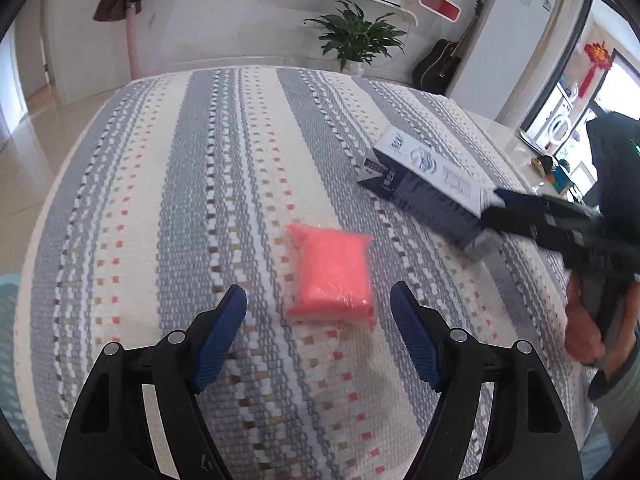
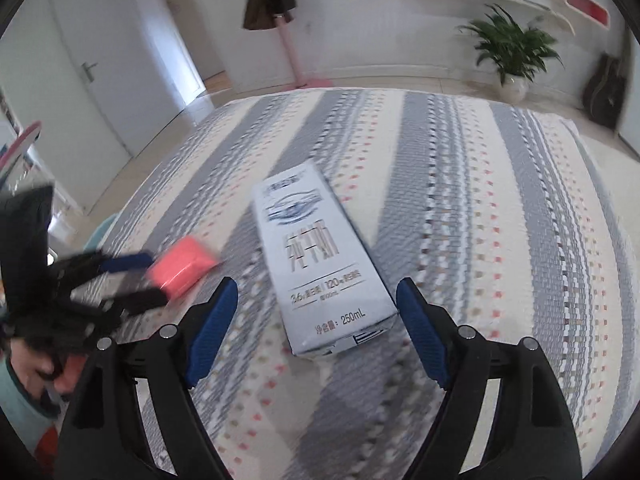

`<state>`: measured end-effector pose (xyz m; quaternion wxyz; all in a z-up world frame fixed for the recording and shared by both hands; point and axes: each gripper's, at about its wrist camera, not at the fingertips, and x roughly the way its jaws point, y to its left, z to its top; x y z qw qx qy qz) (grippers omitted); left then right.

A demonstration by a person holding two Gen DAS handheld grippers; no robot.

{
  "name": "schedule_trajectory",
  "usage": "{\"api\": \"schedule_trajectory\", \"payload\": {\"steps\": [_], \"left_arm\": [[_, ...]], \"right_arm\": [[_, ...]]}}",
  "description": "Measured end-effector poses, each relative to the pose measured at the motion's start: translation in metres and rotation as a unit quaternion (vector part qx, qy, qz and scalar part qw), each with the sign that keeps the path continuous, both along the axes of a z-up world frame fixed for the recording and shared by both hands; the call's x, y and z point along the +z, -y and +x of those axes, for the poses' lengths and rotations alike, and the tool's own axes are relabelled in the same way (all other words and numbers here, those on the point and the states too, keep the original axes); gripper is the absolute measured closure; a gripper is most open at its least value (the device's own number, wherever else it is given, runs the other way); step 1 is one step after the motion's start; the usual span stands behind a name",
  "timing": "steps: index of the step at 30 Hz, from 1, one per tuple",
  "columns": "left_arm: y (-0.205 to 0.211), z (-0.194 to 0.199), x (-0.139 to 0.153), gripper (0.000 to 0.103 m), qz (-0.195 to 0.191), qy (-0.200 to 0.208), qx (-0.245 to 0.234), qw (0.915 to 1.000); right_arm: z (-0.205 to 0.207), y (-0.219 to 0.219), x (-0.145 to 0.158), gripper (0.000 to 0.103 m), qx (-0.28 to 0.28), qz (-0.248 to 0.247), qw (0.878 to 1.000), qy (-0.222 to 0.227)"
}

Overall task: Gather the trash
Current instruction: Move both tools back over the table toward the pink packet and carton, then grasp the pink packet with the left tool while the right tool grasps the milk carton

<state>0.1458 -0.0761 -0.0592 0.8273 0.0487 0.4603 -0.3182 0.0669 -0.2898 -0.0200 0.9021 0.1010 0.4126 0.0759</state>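
Note:
A pink plastic-wrapped packet (image 1: pixel 332 276) lies on the striped cloth, just ahead of my open, empty left gripper (image 1: pixel 319 300). A white and blue 250 mL milk carton (image 2: pixel 320 256) lies flat on the cloth. My right gripper (image 2: pixel 316 292) is open, its blue pads either side of the carton's near end, apart from it. In the left wrist view the carton (image 1: pixel 424 176) lies at the right with the right gripper (image 1: pixel 496 204) at its end. In the right wrist view the packet (image 2: pixel 180 264) lies left, by the left gripper (image 2: pixel 152 276).
The table is covered by a grey, cream and red striped cloth (image 1: pixel 200 200). Beyond it are a potted plant (image 1: pixel 356 36), a guitar (image 1: pixel 440 60), a pink coat stand (image 2: pixel 288 40) and a white door (image 2: pixel 88 64). Small items sit on a surface at far right (image 1: pixel 552 172).

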Motion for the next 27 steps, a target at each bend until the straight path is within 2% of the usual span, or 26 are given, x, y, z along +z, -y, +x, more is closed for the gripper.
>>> {"api": "schedule_trajectory", "payload": {"steps": [4, 6, 9, 10, 11, 15, 19, 23, 27], "left_arm": [[0.018, 0.007, -0.002, 0.032, 0.029, 0.005, -0.005, 0.9995], [0.029, 0.009, -0.005, 0.04, 0.049, 0.008, -0.008, 0.9987], [0.039, 0.007, -0.006, 0.057, 0.096, 0.03, -0.008, 0.9949], [0.039, 0.005, -0.005, 0.066, 0.111, 0.038, -0.009, 0.9931], [0.037, 0.004, -0.004, 0.066, 0.111, 0.036, -0.013, 0.9931], [0.012, -0.006, 0.001, 0.067, 0.085, 0.022, -0.004, 0.9961], [-0.029, -0.025, 0.006, 0.067, 0.066, 0.024, 0.016, 0.9974], [-0.065, -0.026, 0.007, 0.067, 0.01, 0.006, 0.05, 0.9987], [-0.081, -0.019, 0.012, 0.067, -0.013, 0.01, 0.071, 0.9974]], "right_arm": [[-0.001, -0.006, 0.005, 0.026, -0.009, -0.004, 1.0, 0.011], [0.001, -0.008, 0.009, 0.026, -0.02, -0.022, 0.999, 0.015], [0.007, -0.009, 0.01, 0.026, -0.025, -0.034, 0.999, 0.014], [0.012, -0.011, 0.01, 0.026, -0.026, -0.039, 0.999, 0.013], [0.019, -0.014, 0.01, 0.024, -0.025, -0.045, 0.999, 0.009], [0.038, -0.018, 0.003, 0.022, -0.025, -0.047, 0.998, -0.023], [0.021, -0.026, 0.002, 0.022, -0.029, -0.025, 0.999, -0.019], [-0.002, -0.039, 0.0, 0.022, -0.035, -0.002, 0.999, -0.013], [-0.013, -0.045, -0.008, 0.022, -0.055, 0.051, 0.997, -0.022]]}}
